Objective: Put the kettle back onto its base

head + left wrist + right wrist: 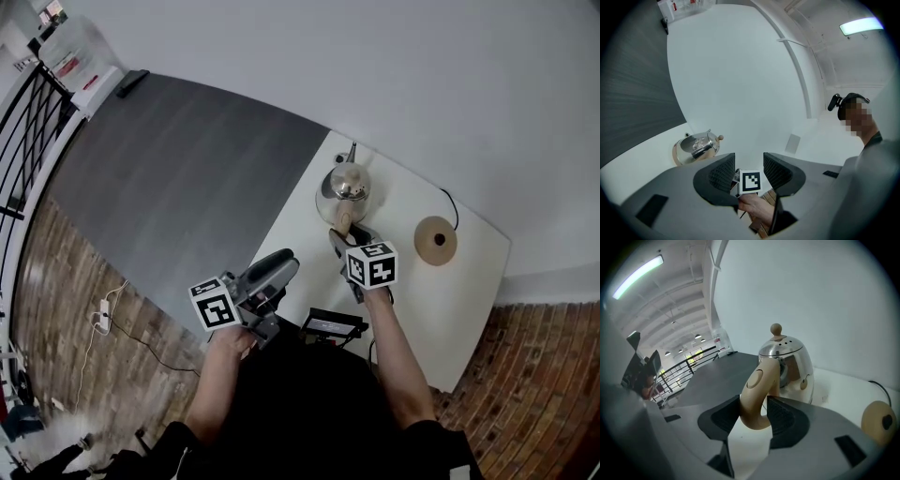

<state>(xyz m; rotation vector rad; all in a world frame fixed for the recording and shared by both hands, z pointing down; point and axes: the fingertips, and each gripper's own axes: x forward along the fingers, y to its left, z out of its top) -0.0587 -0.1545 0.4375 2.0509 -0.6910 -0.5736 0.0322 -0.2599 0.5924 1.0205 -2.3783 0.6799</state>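
A shiny steel kettle (345, 187) (696, 145) (787, 364) with a beige knob and a beige handle (757, 390) stands on the white table (469, 309), to the left of its round beige base (436, 240) (877, 422). My right gripper (339, 234) (753, 414) reaches over the table from the near side. Its jaws stand wide, one on each side of the handle, and I see no firm squeeze. My left gripper (281, 265) (749, 169) hangs off the table's left edge, open, with nothing between its fingers.
A black cord (450, 202) runs from the base toward the wall. The white wall stands close behind the table. Dark grey floor (187, 178) lies to the left, with a black railing (28, 122) beyond it. A person's head shows at the right of the left gripper view.
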